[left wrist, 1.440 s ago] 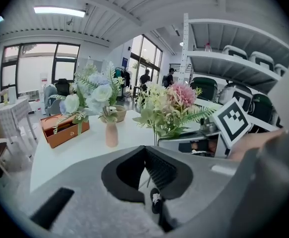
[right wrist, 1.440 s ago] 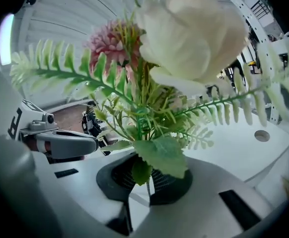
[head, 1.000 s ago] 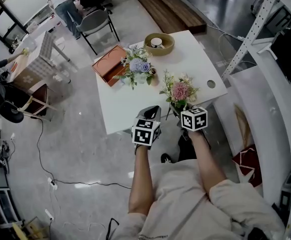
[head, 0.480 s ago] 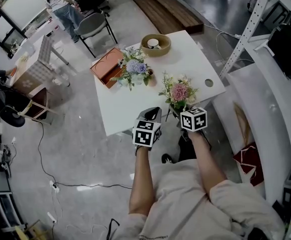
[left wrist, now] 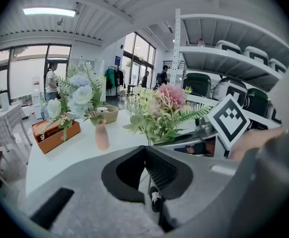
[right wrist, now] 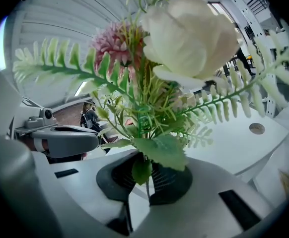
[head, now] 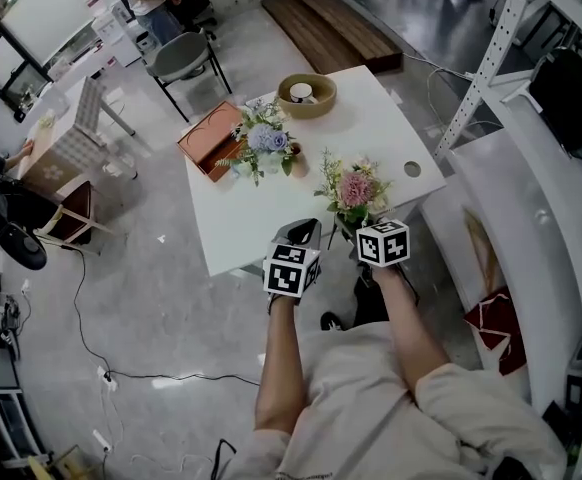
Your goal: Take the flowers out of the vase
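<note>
Head view — bouquet [head: 354,190] by table [head: 386,118] edge

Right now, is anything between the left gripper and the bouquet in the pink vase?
Nothing visible does: bare white table lies between the left gripper and the pink vase with its blue-and-white bouquet. The pink bouquet in the right gripper sits off to the right.

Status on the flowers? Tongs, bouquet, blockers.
Right tongs shut on pink bouquet stems, at table edge. Left tongs shut, empty. Blue bouquet in pink vase. Nothing blocking.
</note>
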Available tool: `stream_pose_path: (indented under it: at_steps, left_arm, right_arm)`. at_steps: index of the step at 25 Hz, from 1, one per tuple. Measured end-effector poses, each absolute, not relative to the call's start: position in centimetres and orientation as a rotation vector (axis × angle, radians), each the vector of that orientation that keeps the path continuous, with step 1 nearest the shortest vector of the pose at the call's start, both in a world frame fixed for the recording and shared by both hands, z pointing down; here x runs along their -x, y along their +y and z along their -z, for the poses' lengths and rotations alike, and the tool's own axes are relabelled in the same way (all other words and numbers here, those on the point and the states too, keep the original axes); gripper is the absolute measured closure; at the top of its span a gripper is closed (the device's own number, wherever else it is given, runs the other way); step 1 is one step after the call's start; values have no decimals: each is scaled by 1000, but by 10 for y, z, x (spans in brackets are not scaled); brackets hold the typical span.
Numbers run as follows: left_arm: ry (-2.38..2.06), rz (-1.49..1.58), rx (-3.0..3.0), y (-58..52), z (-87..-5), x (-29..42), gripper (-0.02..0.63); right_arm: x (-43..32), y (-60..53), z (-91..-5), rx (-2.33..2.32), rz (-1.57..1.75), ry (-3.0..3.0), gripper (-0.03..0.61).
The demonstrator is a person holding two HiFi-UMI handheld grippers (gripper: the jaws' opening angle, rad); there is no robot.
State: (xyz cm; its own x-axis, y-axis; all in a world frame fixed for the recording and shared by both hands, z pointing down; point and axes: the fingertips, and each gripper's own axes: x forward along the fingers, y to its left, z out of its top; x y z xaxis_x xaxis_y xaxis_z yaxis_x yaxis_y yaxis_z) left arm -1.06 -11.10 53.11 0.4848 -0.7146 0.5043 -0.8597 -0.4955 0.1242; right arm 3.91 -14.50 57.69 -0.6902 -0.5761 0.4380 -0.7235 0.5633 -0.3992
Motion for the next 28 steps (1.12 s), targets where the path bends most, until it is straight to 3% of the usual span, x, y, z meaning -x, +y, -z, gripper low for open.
stream_pose_path:
  at_steps: [28]
  left_arm:
    - [-1298,-551,-2371,-113,-534,9,604]
  right_arm:
    - [-35,-147,-575,-1059,-778,-2533,546]
